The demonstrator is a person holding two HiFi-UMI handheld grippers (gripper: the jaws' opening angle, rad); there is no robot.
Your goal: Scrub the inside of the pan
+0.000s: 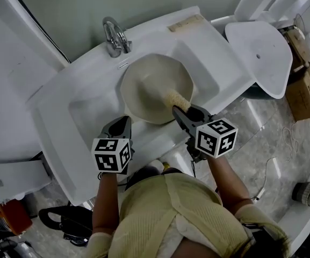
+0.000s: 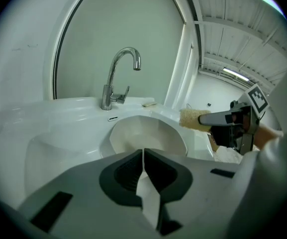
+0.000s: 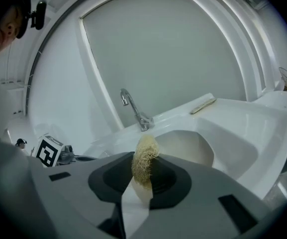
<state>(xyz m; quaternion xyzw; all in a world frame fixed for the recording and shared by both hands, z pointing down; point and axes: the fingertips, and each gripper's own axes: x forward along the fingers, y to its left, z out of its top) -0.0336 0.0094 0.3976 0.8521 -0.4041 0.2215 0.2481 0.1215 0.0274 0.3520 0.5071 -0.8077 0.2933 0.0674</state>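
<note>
Down at the white washbasin (image 1: 208,74), holding two grippers side by side over its near edge. Clamping the right gripper (image 1: 180,112) tight on a straw-coloured loofah scrubber (image 1: 176,98), with the fibrous end sticking out past the jaw tips and over the near-right rim of the pan (image 1: 152,87). Not showing clearly whether touching that rim or hanging just above it. Holding the left gripper (image 1: 125,123) pressed fully together, gripping nothing between its jaws, pointing toward the pan's near-left side and stopping just short of it. Resting the pan, a cream, shallow, many-sided dish, inside the bowl of the basin, just below the chrome faucet (image 1: 114,36). Leaving a thin tan strip (image 1: 186,23) lying on the back ledge to the right of the faucet. Leaving a white toilet lid (image 1: 259,52) and a cardboard box (image 1: 308,87) further off to the right.
</note>
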